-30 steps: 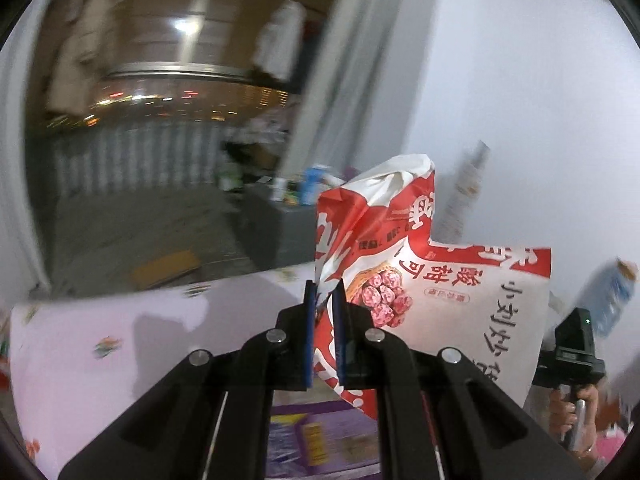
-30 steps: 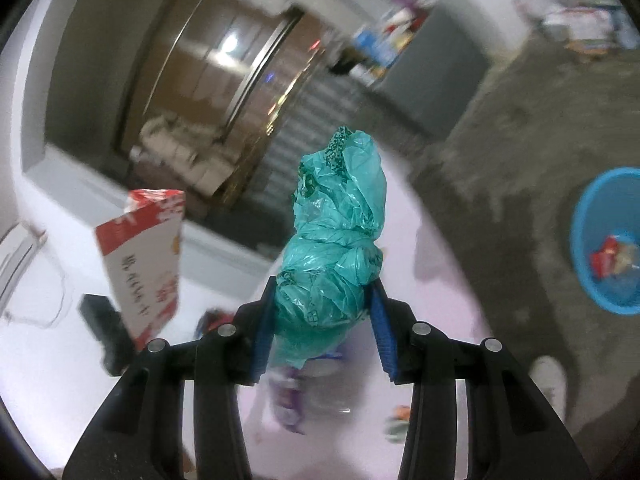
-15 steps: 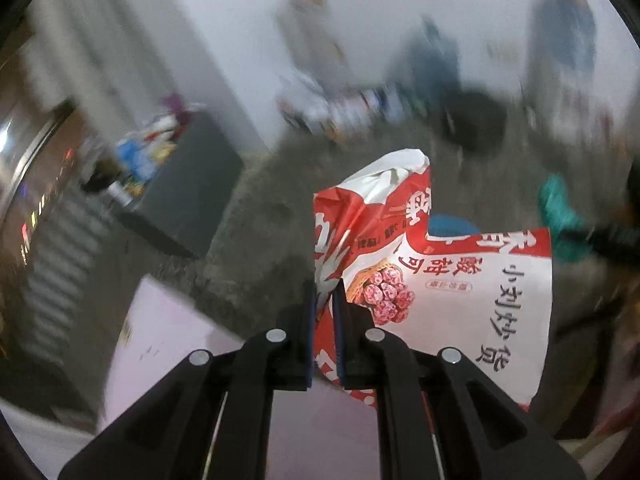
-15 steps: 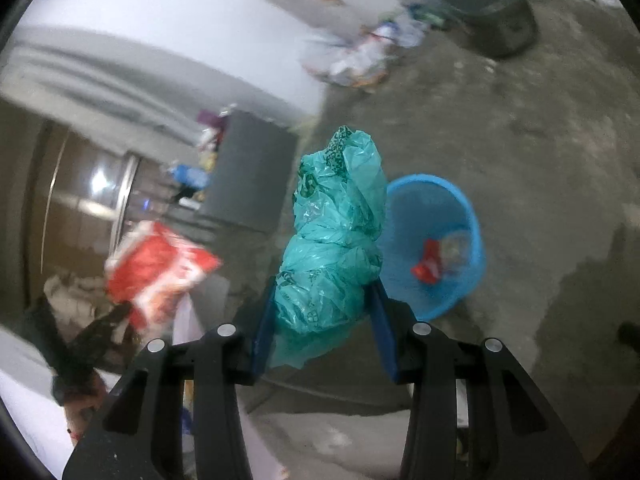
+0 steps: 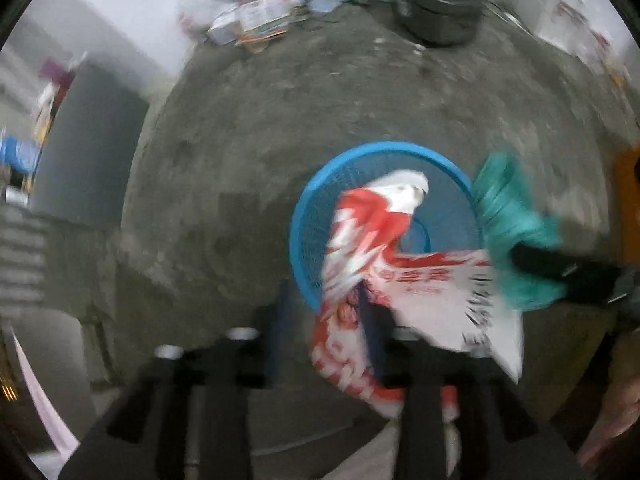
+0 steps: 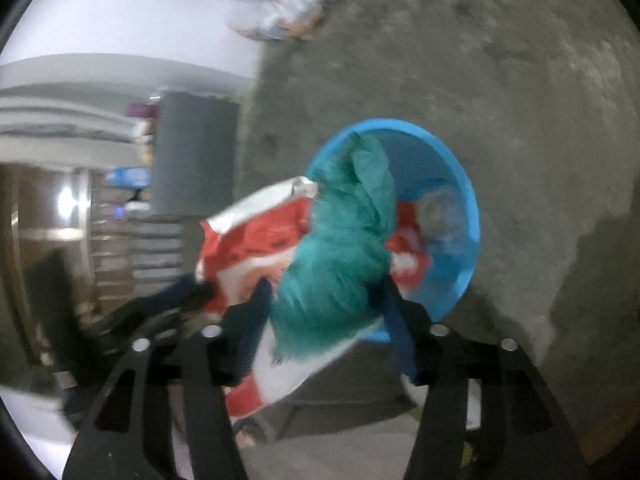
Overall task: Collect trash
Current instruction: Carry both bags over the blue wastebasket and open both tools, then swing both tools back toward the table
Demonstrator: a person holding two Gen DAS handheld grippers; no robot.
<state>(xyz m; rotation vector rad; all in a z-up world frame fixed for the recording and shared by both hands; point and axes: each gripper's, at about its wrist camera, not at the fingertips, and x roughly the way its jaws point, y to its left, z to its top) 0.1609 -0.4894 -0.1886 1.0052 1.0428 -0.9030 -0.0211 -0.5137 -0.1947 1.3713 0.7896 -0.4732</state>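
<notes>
A blue plastic basket (image 5: 308, 216) stands on the concrete floor; it also shows in the right wrist view (image 6: 460, 184) with red wrappers inside. My left gripper (image 5: 320, 320) has its jaws apart, and the red and white snack bag (image 5: 424, 292) hangs against the right finger, over the basket. My right gripper (image 6: 328, 308) has opened a little wider than the crumpled teal plastic bag (image 6: 340, 256) between its fingers, above the basket's near rim. The snack bag (image 6: 256, 236) is just left of the teal bag. The teal bag (image 5: 508, 208) shows at the right in the left wrist view.
A dark round tub (image 5: 436, 4) and a pile of litter (image 5: 260, 20) lie by the far wall. A grey cabinet (image 5: 88, 140) stands at the left. A pale pink cloth edge (image 5: 44, 408) is at the lower left.
Both grippers swung down from the table toward the floor and now hang over the blue basket. The left jaws have opened from the snack bag; the right jaws have widened around the teal bag.
</notes>
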